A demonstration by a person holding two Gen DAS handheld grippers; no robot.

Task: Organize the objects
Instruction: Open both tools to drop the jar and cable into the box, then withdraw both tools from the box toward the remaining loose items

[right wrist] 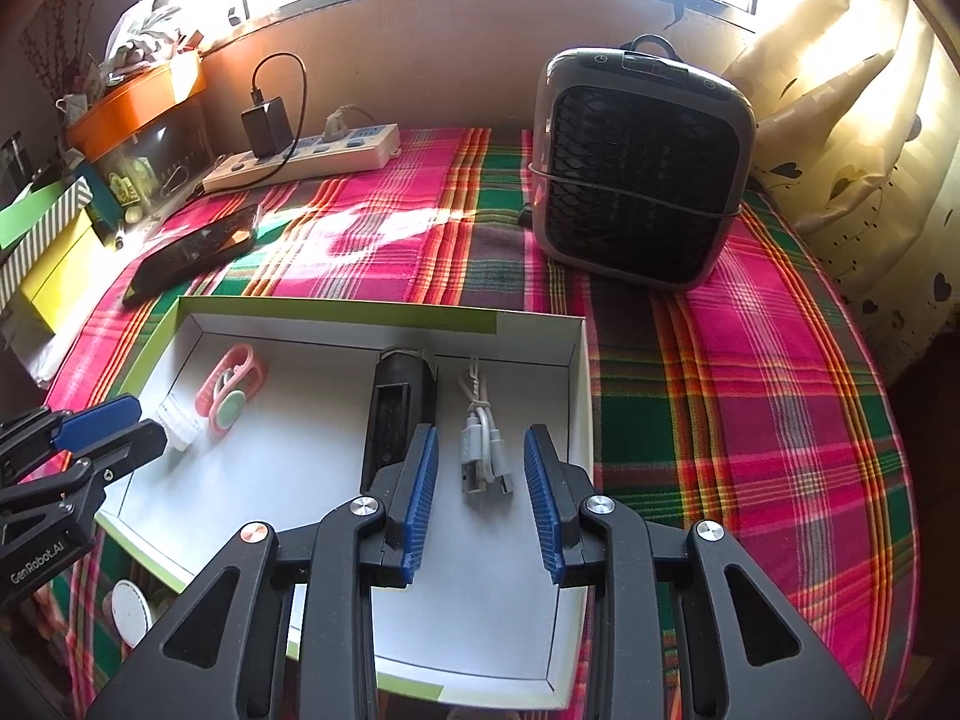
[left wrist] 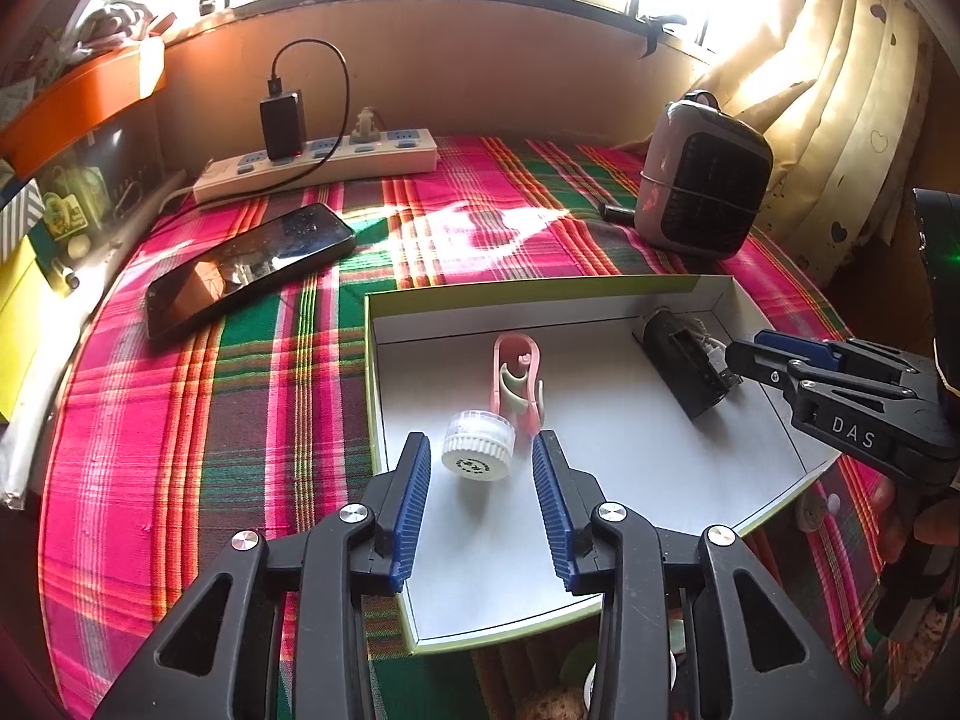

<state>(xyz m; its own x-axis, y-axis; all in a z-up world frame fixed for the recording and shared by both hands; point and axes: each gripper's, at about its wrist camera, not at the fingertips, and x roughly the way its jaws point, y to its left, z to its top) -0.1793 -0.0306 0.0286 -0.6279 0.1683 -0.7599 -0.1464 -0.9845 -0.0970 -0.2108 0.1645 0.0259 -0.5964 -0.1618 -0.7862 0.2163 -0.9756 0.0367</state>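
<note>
Gripper (left wrist: 735, 360) marked "DAS", jaws apart

- A white ribbed cap (left wrist: 478, 445) is laid on its side beside a pink clip (left wrist: 519, 381).
- A black device (right wrist: 396, 414) and a bundled white USB cable (right wrist: 485, 450) are laid side by side in the white box (right wrist: 336, 324).

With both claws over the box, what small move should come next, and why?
Probably lift both claws clear of the box. The left claw stands open around the white cap without pressing it, and the right claw is open around the white cable, which lies flat on the box floor. Both items look placed.
</note>
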